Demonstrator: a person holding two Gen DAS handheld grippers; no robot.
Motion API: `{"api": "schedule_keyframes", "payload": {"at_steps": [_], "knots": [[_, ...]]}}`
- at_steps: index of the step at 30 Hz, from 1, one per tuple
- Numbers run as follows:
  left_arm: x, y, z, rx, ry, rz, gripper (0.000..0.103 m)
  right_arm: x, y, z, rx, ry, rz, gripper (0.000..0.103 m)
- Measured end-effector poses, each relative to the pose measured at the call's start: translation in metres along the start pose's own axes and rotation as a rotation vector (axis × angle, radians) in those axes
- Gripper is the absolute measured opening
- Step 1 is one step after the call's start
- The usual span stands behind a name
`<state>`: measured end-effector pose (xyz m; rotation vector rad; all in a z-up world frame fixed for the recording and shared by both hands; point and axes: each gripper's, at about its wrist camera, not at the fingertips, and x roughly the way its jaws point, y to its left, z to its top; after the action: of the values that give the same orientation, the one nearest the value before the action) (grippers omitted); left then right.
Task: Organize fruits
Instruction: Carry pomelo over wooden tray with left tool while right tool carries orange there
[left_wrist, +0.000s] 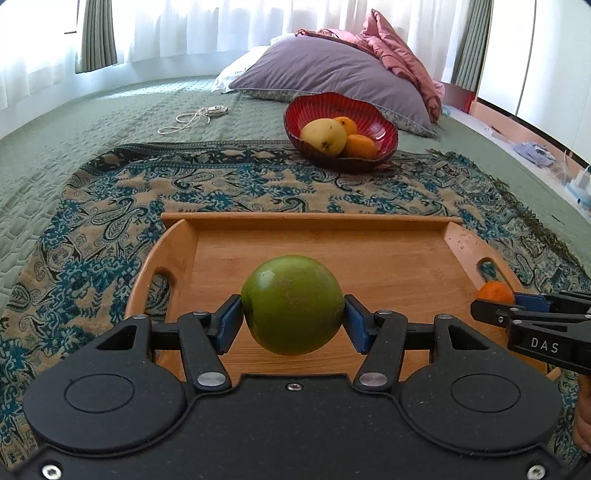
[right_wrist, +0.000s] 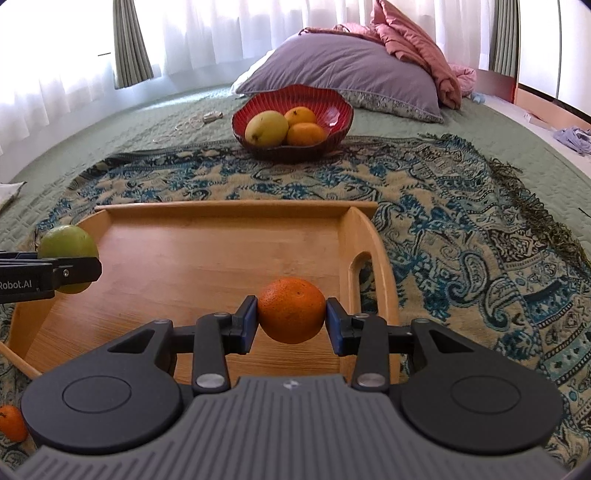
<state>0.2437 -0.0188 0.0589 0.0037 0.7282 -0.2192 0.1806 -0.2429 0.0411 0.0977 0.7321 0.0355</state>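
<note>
Gripping a green fruit (left_wrist: 292, 305) and an orange (right_wrist: 291, 310), both grippers (over the tray (right_wrist: 229, 212)) face the bowl (right_wrist: 332, 138).

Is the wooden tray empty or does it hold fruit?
Empty: the tray floor is bare; the claws hold their fruits above it.

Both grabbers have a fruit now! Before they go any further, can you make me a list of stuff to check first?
1. Left hand-held gripper pinching the green fruit on both sides: ok.
2. Right hand-held gripper pinching the orange on both sides: ok.
3. Wooden tray floor bare under both fruits: ok.
4. Two grippers apart, not bumping: ok.
5. Room left in the red bowl, beside its yellow fruit and two oranges: ok.
6. Whether the held fruits touch the tray: cannot tell.
</note>
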Motion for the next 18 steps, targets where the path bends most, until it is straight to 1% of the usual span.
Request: {"api": "schedule_keyframes", "payload": {"at_steps": [14,18], "knots": [[0.009,-0.001,-0.006,0.009,0.013,-0.001,0.056,0.015,0.010,-0.007,-0.031,0.039,0.005,0.044],[0.012,0.000,-0.007,0.007,0.019,0.003,0.056,0.016,0.013,-0.008,-0.044,0.039,-0.001,0.044]]}}
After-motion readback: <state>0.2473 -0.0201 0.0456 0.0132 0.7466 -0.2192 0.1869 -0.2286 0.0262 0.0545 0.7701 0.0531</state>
